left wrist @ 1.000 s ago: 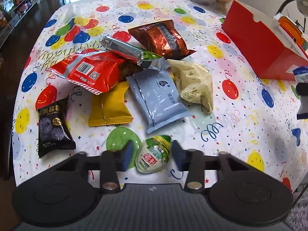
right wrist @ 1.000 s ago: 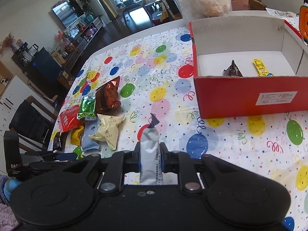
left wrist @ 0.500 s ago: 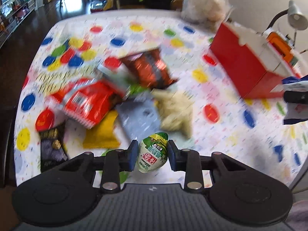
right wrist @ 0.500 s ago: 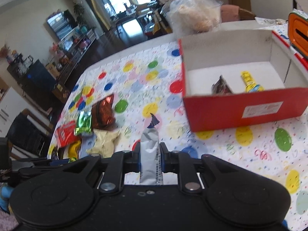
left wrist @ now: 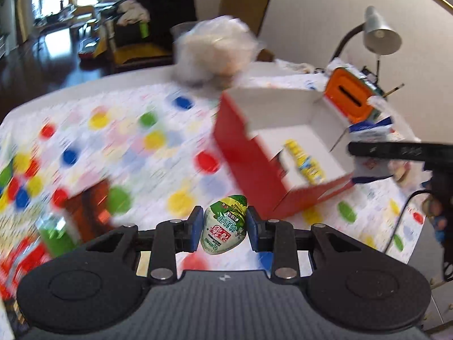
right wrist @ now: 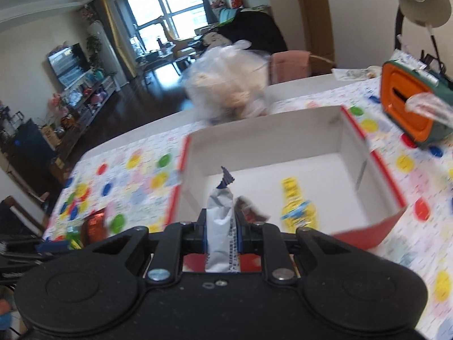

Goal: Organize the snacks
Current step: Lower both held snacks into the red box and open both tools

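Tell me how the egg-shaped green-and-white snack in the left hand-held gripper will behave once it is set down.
The egg-shaped snack looks rounded, so it would probably roll or tip in the red box. Its glossy wrapper may slip between the left hand-held gripper pads. It looks small, likely light.

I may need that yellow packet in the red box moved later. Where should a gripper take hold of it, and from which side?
Probably across the narrow middle of the yellow packet, coming straight down from above: it lies flat and lengthwise on the floor of the red box, whose walls block any sideways approach. The brown packet beside it leaves little room on that side.
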{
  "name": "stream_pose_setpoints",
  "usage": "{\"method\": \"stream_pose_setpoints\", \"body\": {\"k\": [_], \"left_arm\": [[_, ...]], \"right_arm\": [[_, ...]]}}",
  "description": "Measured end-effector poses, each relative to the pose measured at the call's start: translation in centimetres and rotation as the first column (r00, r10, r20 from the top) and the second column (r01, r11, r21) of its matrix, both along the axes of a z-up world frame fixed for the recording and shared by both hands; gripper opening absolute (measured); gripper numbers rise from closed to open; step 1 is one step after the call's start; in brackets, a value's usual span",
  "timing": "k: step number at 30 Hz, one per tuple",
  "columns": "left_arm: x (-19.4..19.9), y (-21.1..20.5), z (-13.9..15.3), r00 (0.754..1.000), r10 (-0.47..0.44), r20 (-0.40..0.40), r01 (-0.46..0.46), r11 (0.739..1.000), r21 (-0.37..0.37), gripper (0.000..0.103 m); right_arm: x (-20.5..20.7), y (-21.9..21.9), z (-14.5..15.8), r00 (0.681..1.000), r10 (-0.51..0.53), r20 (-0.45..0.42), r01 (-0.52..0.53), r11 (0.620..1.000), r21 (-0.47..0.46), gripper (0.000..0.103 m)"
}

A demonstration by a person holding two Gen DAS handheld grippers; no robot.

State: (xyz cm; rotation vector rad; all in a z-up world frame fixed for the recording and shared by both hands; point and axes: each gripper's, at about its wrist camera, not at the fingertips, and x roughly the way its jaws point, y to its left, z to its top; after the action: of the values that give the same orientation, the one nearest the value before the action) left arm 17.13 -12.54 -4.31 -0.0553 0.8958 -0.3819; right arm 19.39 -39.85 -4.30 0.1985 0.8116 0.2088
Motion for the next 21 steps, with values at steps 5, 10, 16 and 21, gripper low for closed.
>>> {"method": "stream_pose_setpoints", "body": {"k": [5,10,16,21], "left_arm": [[3.7,-5.6,0.3,0.999,-0.043,-0.006,0.043,0.999,0.012,0.032],[7.0,-10.1,-0.4,0.997,-0.063,-0.053,0.064,0.998,0.019,0.032],[9.9,-13.5,-3.1,0.988,-0.063,-0.14,0.076,0.993,0.094,0.032],[10.8,-15.2,-4.6,0.983,-0.066,-0.174,0.093,0.984,0.151,0.032]], "right_arm": [[3.3,-3.6,-1.7,0.999,-0.032,-0.035,0.031,0.999,-0.02,0.017],[6.3,-6.4,-3.6,0.994,-0.018,-0.105,0.017,1.0,-0.013,0.014],[8.6,-7.2,-5.5,0.988,0.017,-0.151,-0.023,0.999,-0.038,0.009],[9.1,-7.0,-5.9,0.986,0.063,-0.151,-0.068,0.997,-0.029,0.013]]}}
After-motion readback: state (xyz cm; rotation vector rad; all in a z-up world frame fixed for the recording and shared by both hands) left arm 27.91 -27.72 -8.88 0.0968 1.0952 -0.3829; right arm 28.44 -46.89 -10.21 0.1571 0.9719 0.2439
